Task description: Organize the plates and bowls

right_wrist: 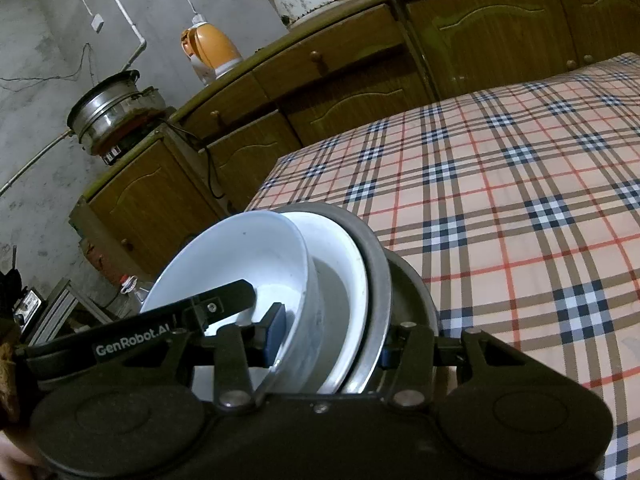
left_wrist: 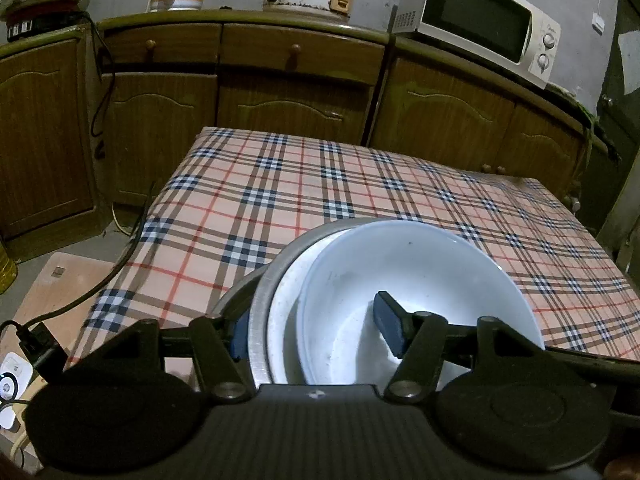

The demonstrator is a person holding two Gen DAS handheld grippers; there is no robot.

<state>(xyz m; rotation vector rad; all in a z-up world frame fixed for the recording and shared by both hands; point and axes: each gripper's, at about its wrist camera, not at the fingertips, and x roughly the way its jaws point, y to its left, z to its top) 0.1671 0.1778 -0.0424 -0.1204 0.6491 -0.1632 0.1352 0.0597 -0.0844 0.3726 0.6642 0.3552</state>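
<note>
Nested bowls (left_wrist: 400, 280), white ceramic in metal, overhang the checked desk (left_wrist: 280, 200). Left claw (left_wrist: 316, 330) and right claw (right_wrist: 328, 336) each clamp the stacked rims; beyond lies bare cloth.

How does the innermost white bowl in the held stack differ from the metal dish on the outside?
The white bowl is glossy white with steep sides; the metal dish is dull grey metal. The white bowl nests innermost, while the metal dish is wider and wraps the stack. In each wrist view one finger sits inside the white bowl and the other outside the metal dish. Both are round, stacked together, and clamped by the left gripper and right gripper.
</note>
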